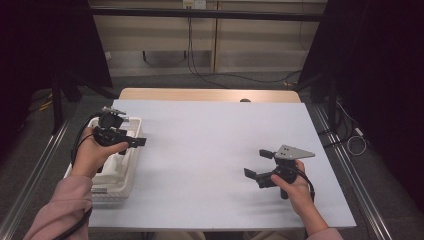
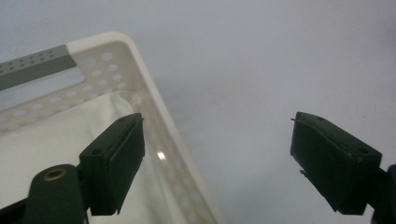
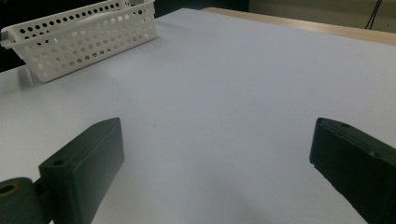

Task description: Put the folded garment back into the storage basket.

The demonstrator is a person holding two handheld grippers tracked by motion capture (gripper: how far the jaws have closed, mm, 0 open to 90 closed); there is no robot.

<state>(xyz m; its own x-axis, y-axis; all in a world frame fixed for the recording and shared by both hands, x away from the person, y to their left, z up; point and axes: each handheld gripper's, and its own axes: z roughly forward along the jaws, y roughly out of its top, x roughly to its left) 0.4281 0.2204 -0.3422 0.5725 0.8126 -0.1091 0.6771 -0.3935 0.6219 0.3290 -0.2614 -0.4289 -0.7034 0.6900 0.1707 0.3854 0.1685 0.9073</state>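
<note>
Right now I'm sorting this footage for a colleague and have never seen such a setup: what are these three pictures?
A person sits at a table covered by a pale sheet, holding a two-jaw gripping tool in each hand. The high view looks down from above: the left gripper hangs over a white perforated basket, the right gripper over bare sheet. The other two pictures come from cameras riding on each tool, looking along its black jaws. Both tools stand open, holding nothing. Something white lies in the basket; I cannot tell what.
</note>
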